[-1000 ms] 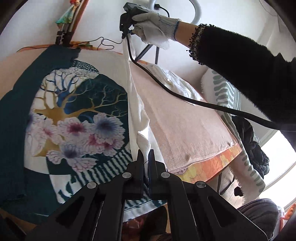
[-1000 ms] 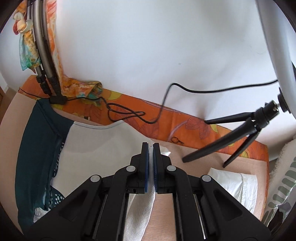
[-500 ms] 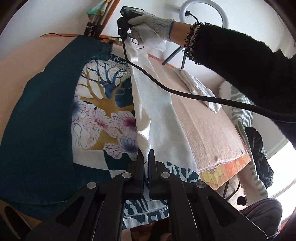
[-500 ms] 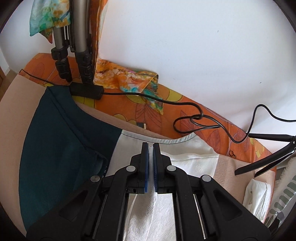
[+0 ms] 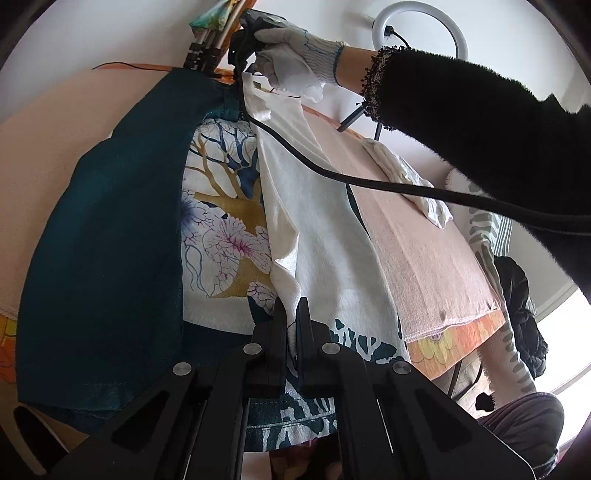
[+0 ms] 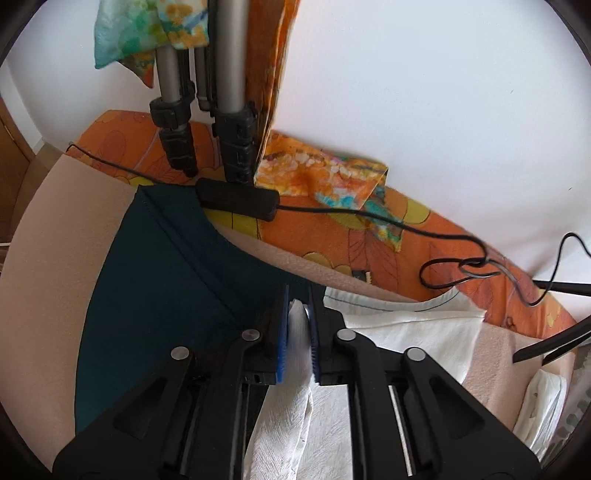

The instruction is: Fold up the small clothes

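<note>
A teal garment with a tree-and-flower print [image 5: 221, 206] lies on the pink towel [image 5: 424, 251]. Its white inner side [image 5: 325, 236] is folded over the print. My left gripper [image 5: 290, 314] is shut on the near end of that white fold. My right gripper [image 6: 296, 314] is shut on the fold's far end, white cloth [image 6: 295, 332] between its blue pads; it also shows in the left wrist view [image 5: 247, 66] in a gloved hand. The teal part [image 6: 155, 295] lies left of it.
Tripod legs [image 6: 229, 110] and a black cable box [image 6: 236, 199] stand on the orange floral sheet [image 6: 332, 236] at the wall. Cables [image 6: 461, 266] trail right. A folded white cloth [image 5: 410, 181] lies on the towel. A ring light [image 5: 417, 29] stands behind.
Both grippers have carried the white fold leftward over the print. The right gripper has moved toward the tripod and the teal edge. The fold now lies flatter.
</note>
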